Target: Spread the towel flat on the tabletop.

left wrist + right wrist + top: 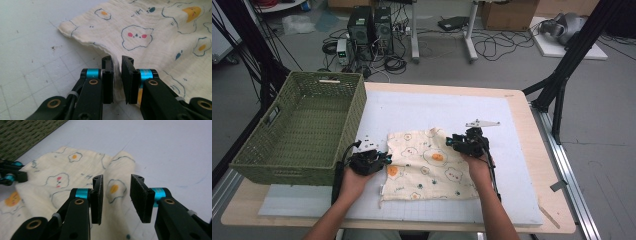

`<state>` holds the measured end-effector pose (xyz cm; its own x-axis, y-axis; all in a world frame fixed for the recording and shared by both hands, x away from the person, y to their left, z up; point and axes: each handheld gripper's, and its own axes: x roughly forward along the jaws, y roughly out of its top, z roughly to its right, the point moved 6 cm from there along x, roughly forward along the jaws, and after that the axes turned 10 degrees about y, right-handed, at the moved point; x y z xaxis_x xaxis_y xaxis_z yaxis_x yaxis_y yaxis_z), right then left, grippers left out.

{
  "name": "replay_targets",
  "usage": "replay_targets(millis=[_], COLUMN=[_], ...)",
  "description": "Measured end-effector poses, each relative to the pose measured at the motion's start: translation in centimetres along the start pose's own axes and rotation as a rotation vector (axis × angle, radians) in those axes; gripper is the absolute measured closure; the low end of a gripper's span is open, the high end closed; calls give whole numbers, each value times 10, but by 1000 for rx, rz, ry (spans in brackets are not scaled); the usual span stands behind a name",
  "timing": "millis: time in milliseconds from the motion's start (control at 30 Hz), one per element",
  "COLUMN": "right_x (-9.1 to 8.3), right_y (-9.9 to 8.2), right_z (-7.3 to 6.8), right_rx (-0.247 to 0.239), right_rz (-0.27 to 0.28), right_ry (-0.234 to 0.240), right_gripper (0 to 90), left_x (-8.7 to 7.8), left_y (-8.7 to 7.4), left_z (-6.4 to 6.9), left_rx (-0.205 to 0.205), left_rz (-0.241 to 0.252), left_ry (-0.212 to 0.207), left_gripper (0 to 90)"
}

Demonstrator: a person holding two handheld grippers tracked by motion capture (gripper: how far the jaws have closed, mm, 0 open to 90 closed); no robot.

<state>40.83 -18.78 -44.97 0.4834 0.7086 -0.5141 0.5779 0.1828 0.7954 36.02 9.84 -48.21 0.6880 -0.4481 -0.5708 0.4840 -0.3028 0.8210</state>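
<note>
A cream cloth (432, 170) printed with fried eggs and little faces lies spread on the white gridded mat (437, 107). My left gripper (387, 159) sits at the cloth's left edge. In the left gripper view its jaws (117, 58) stand a narrow gap apart, and a raised fold of the cloth (140, 35) edge sits loosely between them. My right gripper (451, 141) hovers over the cloth's upper right part. Its jaws (116, 178) are open wide above a wrinkle in the cloth (75, 170), with nothing between the pads.
A green woven basket (287, 172) stands at the table's left, close behind my left hand, and its wall (25, 135) shows in the right gripper view. The left gripper (10, 176) appears there too. Bare mat lies beyond and right of the cloth.
</note>
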Motion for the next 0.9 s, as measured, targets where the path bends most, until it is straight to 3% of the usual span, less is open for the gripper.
replay_targets(millis=[67,133,233,333,500,667,800,900], right_x=[-7,-16,-18,-7,21,37,40,41], right_y=[4,5,3,-1,-8,-17,-19,-18], right_z=[9,24,39,40,15,-3,-6,-9], right_rx=[-4,-17,-7,-9,-59,-167,-162,-188], right_rz=[44,53,10,-42,-128,-239,-245,-249], right_ry=[-76,-190,-236,-196,-36,-59,-68,-54], right_gripper=[663,705,712,688,592,512,511,584], left_x=[0,0,0,0,0,0,1,1], left_y=[0,0,0,0,0,0,0,0], left_z=[0,1,1,0,0,0,0,0], left_rx=[-2,1,1,1,1,-1,-1,1], left_rz=[2,3,1,2,2,3,2,0], left_ry=[-1,0,-1,2,3,4,5,6], left_gripper=[795,795,794,793,787,784,780,779])
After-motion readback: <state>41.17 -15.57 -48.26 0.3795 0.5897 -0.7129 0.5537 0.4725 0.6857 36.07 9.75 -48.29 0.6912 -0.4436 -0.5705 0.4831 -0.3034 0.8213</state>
